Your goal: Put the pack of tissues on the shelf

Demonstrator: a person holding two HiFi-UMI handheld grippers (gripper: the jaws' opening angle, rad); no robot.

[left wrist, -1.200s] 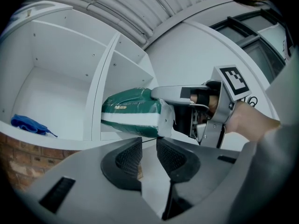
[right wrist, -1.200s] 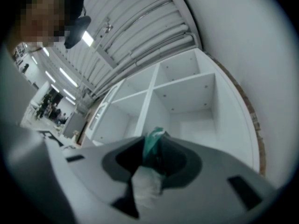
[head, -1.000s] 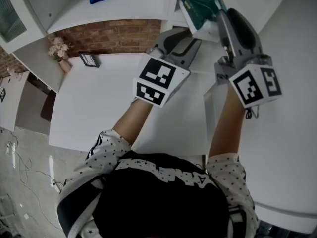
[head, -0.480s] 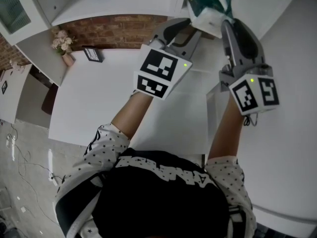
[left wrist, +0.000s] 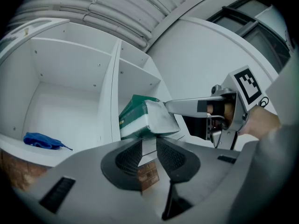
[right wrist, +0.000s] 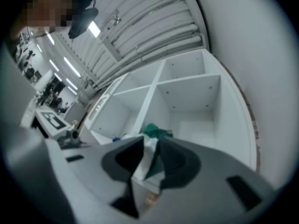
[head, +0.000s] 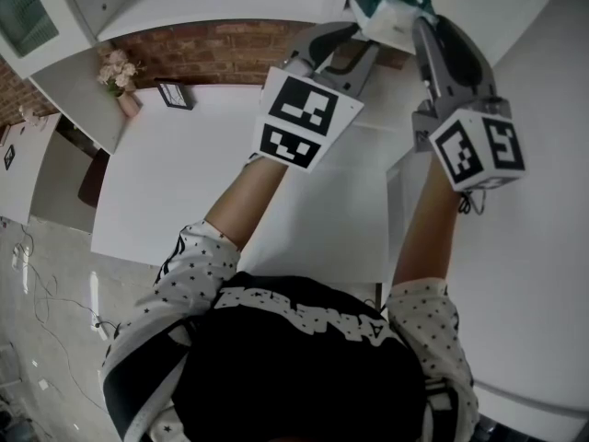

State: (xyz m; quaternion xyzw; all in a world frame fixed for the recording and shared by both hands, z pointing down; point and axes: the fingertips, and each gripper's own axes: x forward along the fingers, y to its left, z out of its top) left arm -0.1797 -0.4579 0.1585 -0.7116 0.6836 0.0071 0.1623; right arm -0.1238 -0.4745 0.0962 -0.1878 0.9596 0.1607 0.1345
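While the right gripper (right wrist: 150, 154) is pinching the pack of tissues (left wrist: 141, 119) by its white end, its jaws are pressing together on the wrapper, and the green body of the pack is sticking out just beyond the jaw tips. From the left gripper view, that gripper's long finger is reaching in from the right and meeting the pack's pale end. The pack is hanging in front of the upright divider of the white shelf (left wrist: 108, 97), at the mouth of the compartment on the divider's right side; whether its underside is touching a shelf board cannot be told.

The left gripper (left wrist: 148, 147) is hovering just beneath the pack and is gripping nothing. Its jaws are standing a little apart, and only a shelf edge and a strip of brick are showing through the gap.

Well to the left of the left gripper, on the far side of the divider, a blue cloth (left wrist: 41, 140) is lying on the floor of the neighbouring compartment.

In the head view both grippers are reaching up ahead of the person, above a white surface (head: 202, 182). A small pot of flowers (head: 118, 70) and a little frame (head: 175, 95) are sitting far off to the left of the left gripper, close to the brick wall (head: 221, 52).
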